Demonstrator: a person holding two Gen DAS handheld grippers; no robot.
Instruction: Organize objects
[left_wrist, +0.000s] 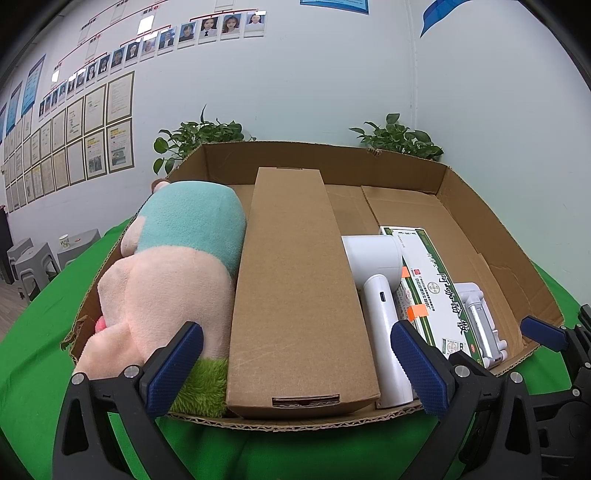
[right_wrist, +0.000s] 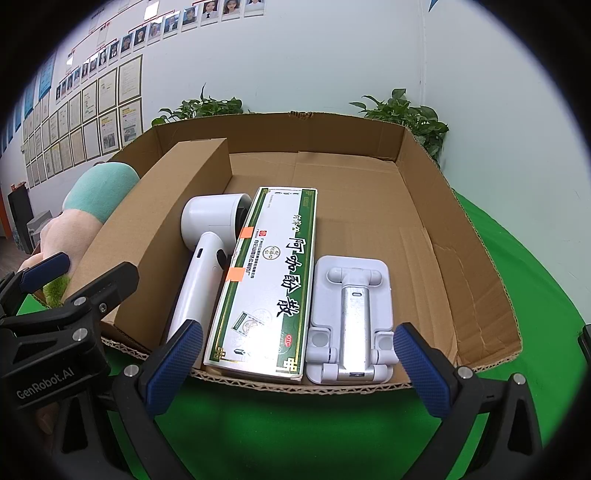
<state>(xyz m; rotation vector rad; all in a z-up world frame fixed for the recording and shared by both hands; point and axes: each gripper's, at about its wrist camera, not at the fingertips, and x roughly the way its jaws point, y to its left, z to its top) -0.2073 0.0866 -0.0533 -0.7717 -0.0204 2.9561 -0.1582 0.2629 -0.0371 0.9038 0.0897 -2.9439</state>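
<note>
The tray (left_wrist: 491, 221), a shallow cardboard box on a green cloth (left_wrist: 29, 332), holds all five things in one row. From left to right: the plush (left_wrist: 177, 258), the long carton (left_wrist: 295, 288), the white dryer (right_wrist: 207, 254), the medicine box (right_wrist: 269, 280) and the phone stand (right_wrist: 349, 317). Each lies lengthwise and just beside its neighbour; the right part of the tray floor is bare.

Judging by this, the packing looks near its end or done. Both grippers hang at the near rim with nothing in them. The left gripper (left_wrist: 295, 369) has its fingers spread wide, framing the carton's near end. The right gripper (right_wrist: 299, 362) is likewise spread, in front of the medicine box and stand. If anything remains, the next move is likely a small nudge to square an item, or a pull back from the tray; no loose thing shows on the cloth.

The left view shows the whole plush, its pink body and green base filling the tray's left end; the right view shows only a strip of it behind the carton. The right view shows the stand complete and the dryer's switch; in the left view the stand is half hidden by the medicine box.
</note>
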